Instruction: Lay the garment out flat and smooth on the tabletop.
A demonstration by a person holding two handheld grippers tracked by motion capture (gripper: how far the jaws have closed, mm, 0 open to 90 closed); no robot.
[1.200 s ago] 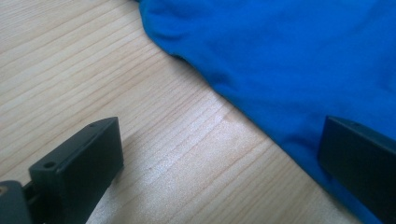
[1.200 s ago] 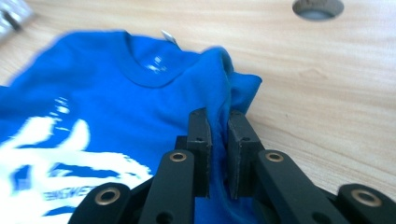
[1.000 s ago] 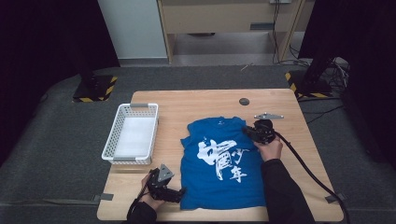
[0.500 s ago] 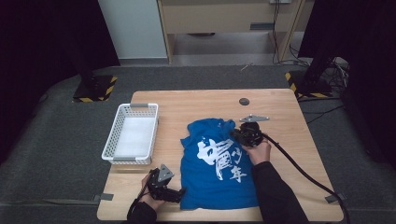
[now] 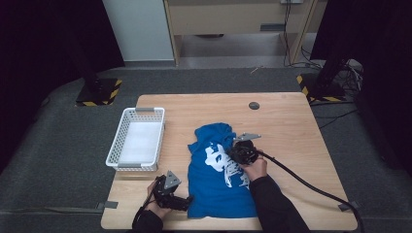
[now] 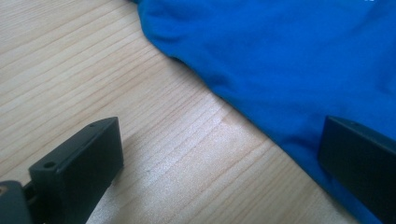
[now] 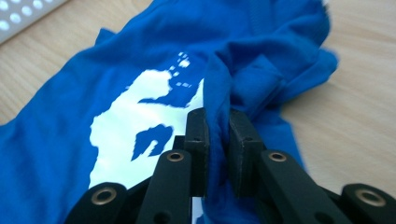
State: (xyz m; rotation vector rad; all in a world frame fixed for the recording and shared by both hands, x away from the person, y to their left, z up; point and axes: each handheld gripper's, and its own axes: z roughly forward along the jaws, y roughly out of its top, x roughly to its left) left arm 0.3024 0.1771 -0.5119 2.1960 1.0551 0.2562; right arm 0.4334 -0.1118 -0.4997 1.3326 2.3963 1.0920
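The blue T-shirt (image 5: 221, 174) is lying flat on the tabletop (image 5: 291, 121), soft and limp, so it is likely to sag and drag rather than lift as a sheet. The right hand-held gripper (image 7: 217, 140) is pinching a raised fold of its right edge, jaws nearly together with cloth bunching between them. The left hand-held gripper (image 5: 187, 201) is waiting wide open, the shirt's near corner just ahead of its jaws, a good seam to take. Beyond it sits a white basket (image 5: 121, 141).
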